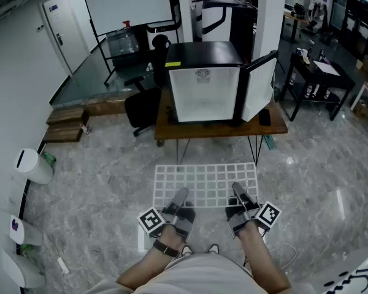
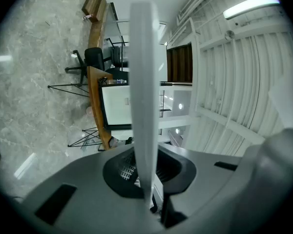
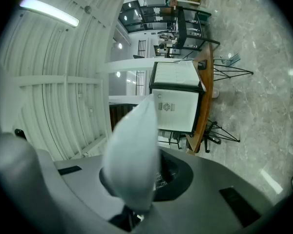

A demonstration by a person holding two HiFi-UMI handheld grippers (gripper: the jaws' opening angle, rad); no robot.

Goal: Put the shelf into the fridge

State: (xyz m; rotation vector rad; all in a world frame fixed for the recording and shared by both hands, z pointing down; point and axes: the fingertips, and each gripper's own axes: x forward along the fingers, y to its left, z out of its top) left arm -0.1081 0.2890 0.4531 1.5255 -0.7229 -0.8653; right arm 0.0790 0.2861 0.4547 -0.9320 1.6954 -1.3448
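Gripping the near rim of the white wire shelf point(image 1: 205, 179), the left gripper point(image 1: 180, 196) and the right gripper point(image 1: 239, 192) each had their jaws closed on it, one toward each end of the 6 o'clock edge; in both gripper views the rim ran edge-on as a pale band straight up through the closed jaws.

The shelf hung roughly level above the floor point(image 1: 98, 164), well short of the table point(image 1: 167, 126); its long axis ran from 9 to 3 o'clock, and its far edge pointed at 12 o'clock.

The fridge point(image 1: 203, 94) stood on the table at 12 o'clock from the shelf, nearly centred between the two grippers, so neither was clearly nearer; its door point(image 1: 259, 87) was swung open toward 3 o'clock. By my reading, the coming move turned on carrying the shelf straight toward 12 o'clock with its long axis kept across the opening.

The inside of the fridge was washed out to plain white, so any ledges or slots for the shelf could not be made out; the blurred rim filled the middle of both gripper views; the near corners of the shelf lay under the grippers.
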